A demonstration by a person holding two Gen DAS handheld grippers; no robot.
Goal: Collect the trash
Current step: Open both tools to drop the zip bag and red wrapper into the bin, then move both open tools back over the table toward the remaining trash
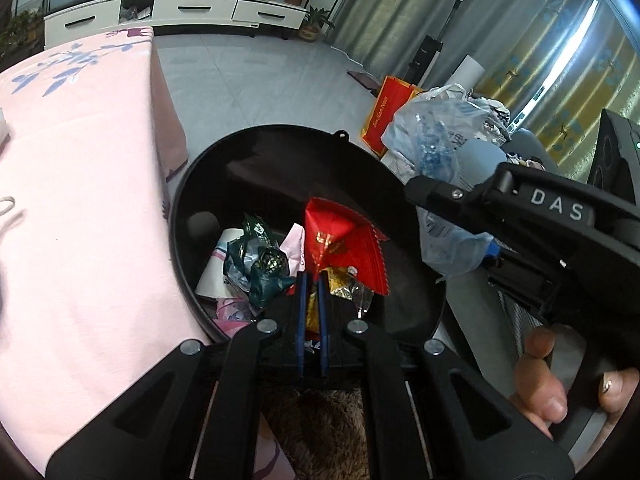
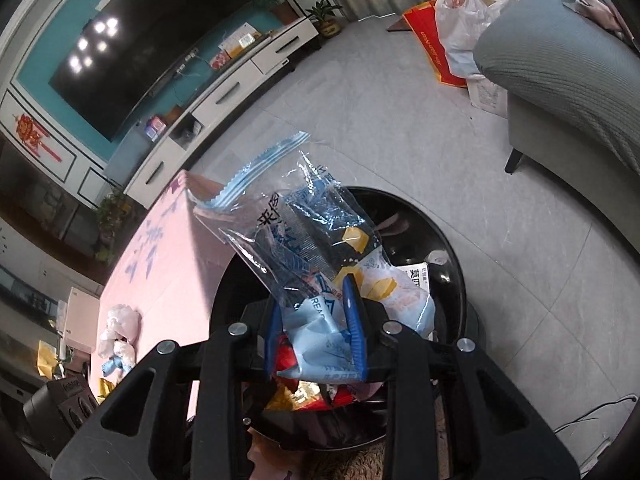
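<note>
A round black bin (image 1: 280, 152) stands on the floor beside a table with a pink cloth (image 1: 80, 200). In it lie a green wrapper (image 1: 260, 264), white paper, and pink and gold wrappers. My left gripper (image 1: 313, 280) hangs over the bin's near rim, shut on a red wrapper (image 1: 344, 236) that sticks up from its blue pads. My right gripper (image 2: 312, 296) is also above the black bin (image 2: 452, 240), shut on a clear blue zip bag (image 2: 304, 224) stuffed with wrappers. Crumpled white tissues (image 2: 120, 332) and a blue scrap (image 2: 114, 364) lie on the pink cloth.
A grey sofa (image 2: 560, 80) stands to the right of the bin, with a white plastic bag (image 2: 460, 20) and a red paper bag (image 2: 432, 44) beyond it. A white TV cabinet (image 1: 180, 12) lines the far wall. A brown shaggy rug (image 1: 320, 420) lies under the grippers.
</note>
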